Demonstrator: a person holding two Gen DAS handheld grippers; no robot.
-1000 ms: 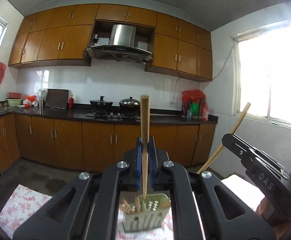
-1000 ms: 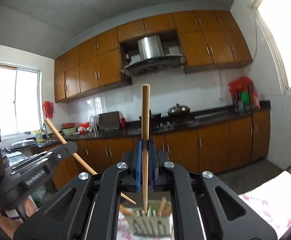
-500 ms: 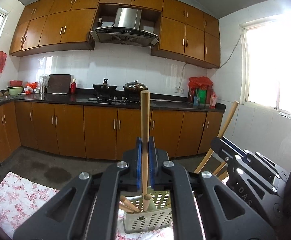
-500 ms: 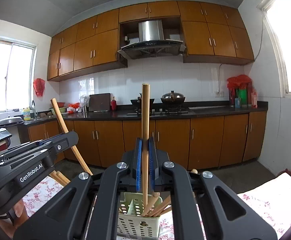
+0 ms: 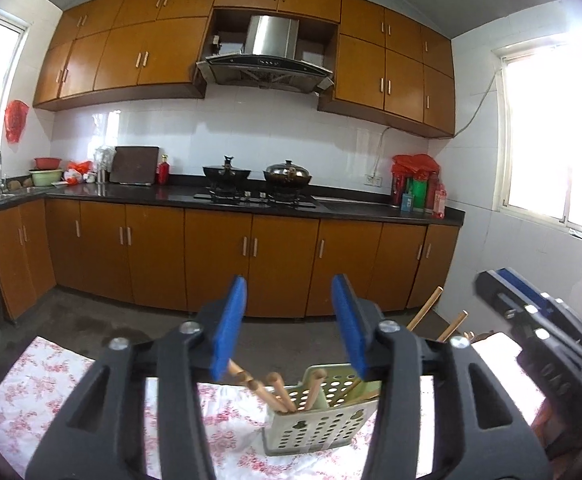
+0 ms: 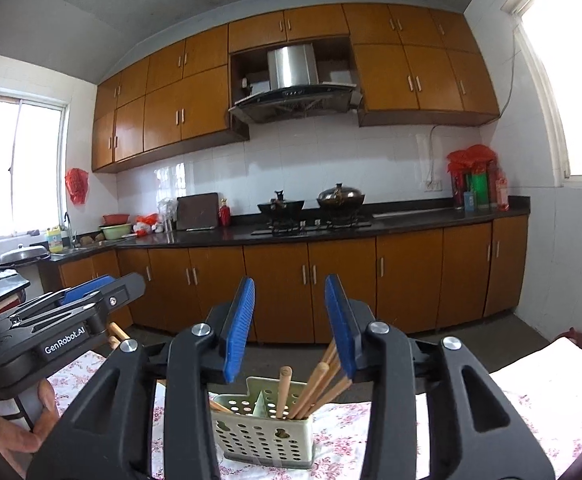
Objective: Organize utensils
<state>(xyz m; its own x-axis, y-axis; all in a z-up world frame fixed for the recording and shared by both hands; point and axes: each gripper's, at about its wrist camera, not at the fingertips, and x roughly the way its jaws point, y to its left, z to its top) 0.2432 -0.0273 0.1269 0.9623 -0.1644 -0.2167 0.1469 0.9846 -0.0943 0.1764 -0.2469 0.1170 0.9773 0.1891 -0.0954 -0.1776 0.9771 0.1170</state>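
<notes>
- The flowered tablecloth [image 5: 43, 396] filled the foreground in both views, and only the right wrist view caught the person's fingers [image 6: 31, 420] under the left gripper.
- The perforated holder [image 6: 267, 428] stood on the cloth, chopsticks [image 6: 311, 388] leaning inside.
- Left gripper [image 5: 289, 320] and right gripper [image 6: 291, 324]: jaws opening, spread, nothing between them. A second earlier each pinched one upright chopstick!

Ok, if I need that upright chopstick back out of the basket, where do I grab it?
Take the upright chopstick by its bare top end above the basket rim, coming from above. It stands nearly vertical, apart from the leaning chopsticks beside it.
</notes>
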